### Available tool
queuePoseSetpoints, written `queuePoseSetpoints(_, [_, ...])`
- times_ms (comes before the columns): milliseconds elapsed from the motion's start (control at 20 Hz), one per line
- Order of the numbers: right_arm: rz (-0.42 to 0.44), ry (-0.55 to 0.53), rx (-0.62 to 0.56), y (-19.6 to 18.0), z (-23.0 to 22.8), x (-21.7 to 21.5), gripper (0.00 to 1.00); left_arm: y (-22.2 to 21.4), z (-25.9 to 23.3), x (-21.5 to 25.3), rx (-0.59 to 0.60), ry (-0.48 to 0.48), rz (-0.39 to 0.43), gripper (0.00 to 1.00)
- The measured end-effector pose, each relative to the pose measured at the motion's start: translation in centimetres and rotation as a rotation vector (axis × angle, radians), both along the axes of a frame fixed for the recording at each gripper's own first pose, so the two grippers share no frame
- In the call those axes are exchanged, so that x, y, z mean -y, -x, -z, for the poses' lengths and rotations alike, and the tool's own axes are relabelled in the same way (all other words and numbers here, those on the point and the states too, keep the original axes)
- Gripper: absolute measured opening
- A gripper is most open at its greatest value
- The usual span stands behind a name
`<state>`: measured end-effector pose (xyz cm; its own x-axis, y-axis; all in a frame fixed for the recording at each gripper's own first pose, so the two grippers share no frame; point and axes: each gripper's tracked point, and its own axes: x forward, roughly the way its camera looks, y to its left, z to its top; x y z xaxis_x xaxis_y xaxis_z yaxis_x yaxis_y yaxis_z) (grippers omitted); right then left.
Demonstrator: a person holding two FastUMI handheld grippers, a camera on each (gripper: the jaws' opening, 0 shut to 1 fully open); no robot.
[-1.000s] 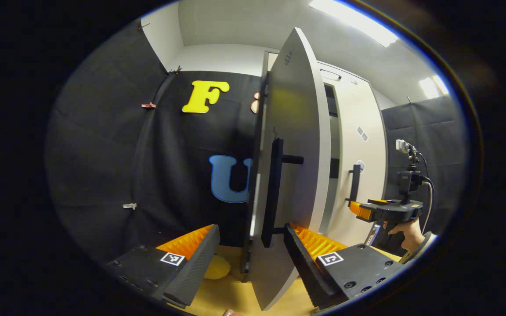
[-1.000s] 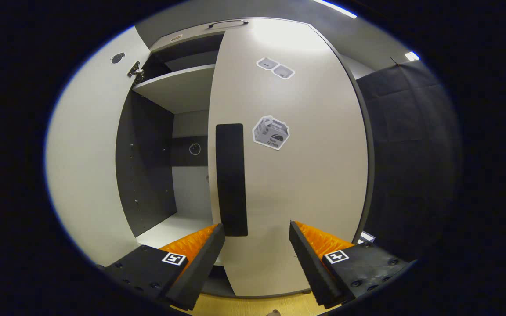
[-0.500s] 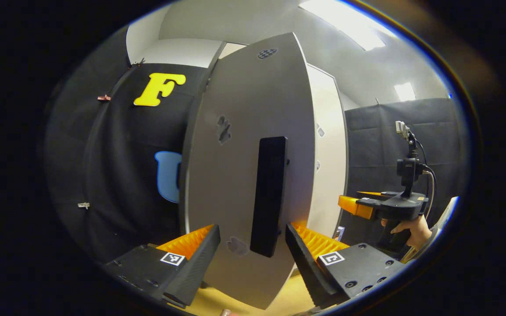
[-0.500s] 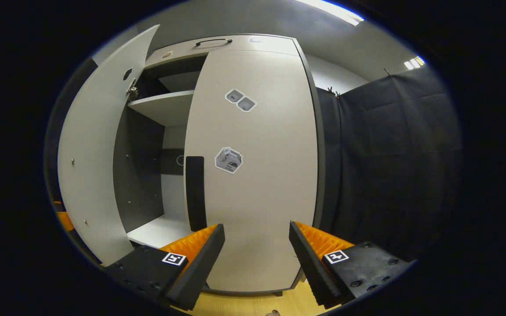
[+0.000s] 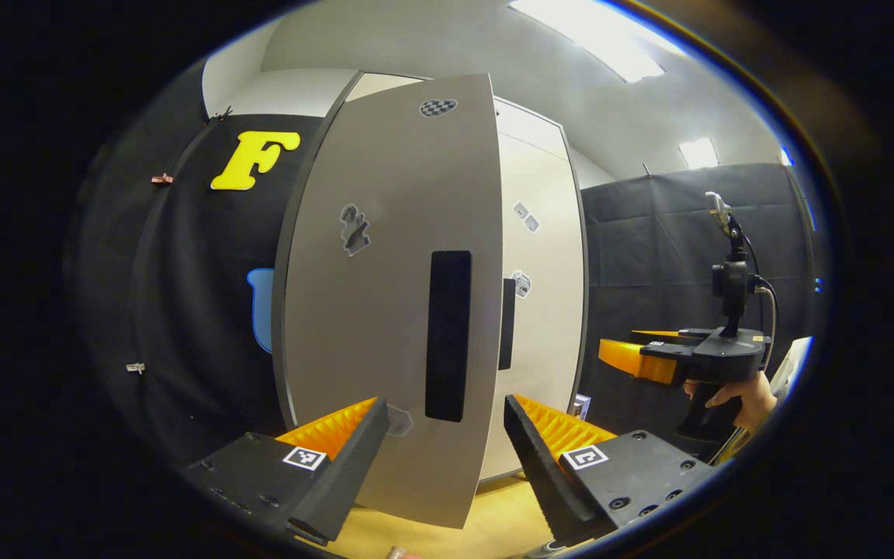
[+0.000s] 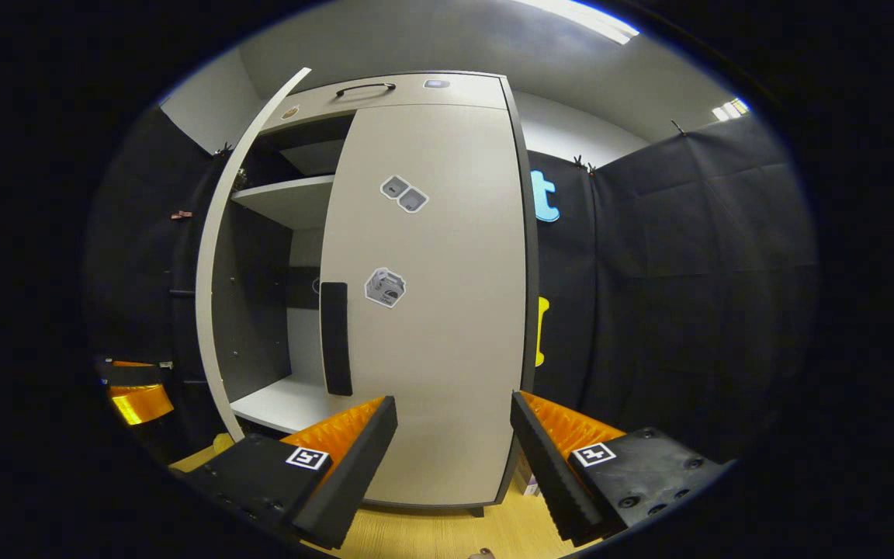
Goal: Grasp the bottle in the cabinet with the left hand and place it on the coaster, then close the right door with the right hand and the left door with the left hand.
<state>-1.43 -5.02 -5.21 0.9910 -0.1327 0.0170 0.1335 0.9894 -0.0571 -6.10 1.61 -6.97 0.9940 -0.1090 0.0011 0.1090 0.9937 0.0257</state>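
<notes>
Grey left door [image 5: 385, 295] further closed

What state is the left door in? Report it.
Partly open. In the right gripper view the left door stands out edge-on from the cabinet, with shelves visible behind it; the right door lies flush.

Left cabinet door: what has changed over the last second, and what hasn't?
The grey left cabinet door has swung toward closing, though a gap remains in the right gripper view. The right gripper has backed away from the shut pale right cabinet door. Unchanged: both grippers open, the left gripper against the door, gripping nothing.
</notes>
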Motion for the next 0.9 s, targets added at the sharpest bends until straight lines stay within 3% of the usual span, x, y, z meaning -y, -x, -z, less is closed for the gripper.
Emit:
queuePoseSetpoints(400, [-0.034, -0.030, 0.006, 1.6, -0.4, -0.1, 0.98, 0.0, 0.1, 1.5, 0.010, -0.074, -0.012, 0.92])
queuePoseSetpoints(900, [-0.049, -0.006, 0.006, 2.2, -0.6, -0.1, 0.98, -0.8, 0.8, 1.3, -0.004, -0.065, -0.038, 0.95])
